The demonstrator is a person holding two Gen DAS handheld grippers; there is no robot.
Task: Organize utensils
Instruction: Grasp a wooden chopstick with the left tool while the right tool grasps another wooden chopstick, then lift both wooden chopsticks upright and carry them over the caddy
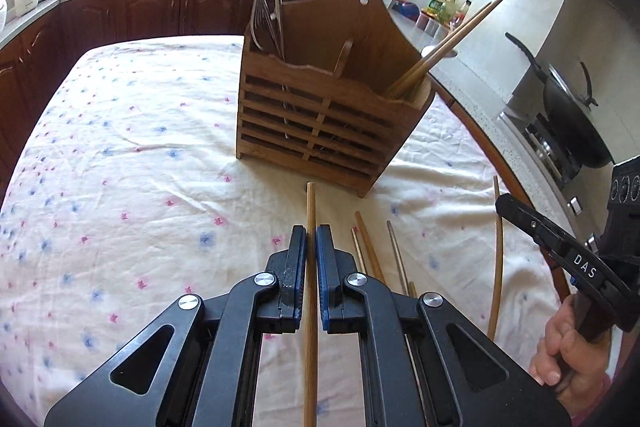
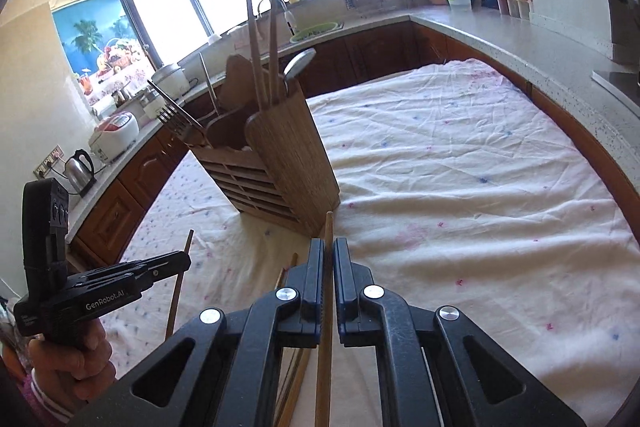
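- The table (image 1: 120, 147), under a pale flowered cloth, filled the lower two thirds of both views, kitchen counters curving behind it
- Centre of the left wrist view, the wooden utensil holder (image 1: 328, 107) stood upright on the cloth; forks and metal pieces leaned in its left compartment, wooden chopsticks (image 1: 448, 47) slanted out of its right one, the middle slot looked bare
- In the right wrist view the same holder sat left of centre, seen from its solid end
- Bottom centre of the left view, the left gripper (image 1: 311, 247) was pinched onto a wooden chopstick (image 1: 310, 211), tip poking out toward the holder's base
- Bottom centre of the right view, the right gripper (image 2: 328, 259) was clamped the same way on a second wooden chopstick (image 2: 329, 227)
- Lower right of the left view, loose chopsticks (image 1: 372, 251) lay on the cloth beside the jaws, one of them metal by the look
- My read on handling: these sticks are light, stiff and smooth, so they could swivel or slide in a pinch
- Each grip sat near the middle of its stick, which looks sensible; the tip leads into the slot
- The holder seems light and tall, so a sideways knock could tip it
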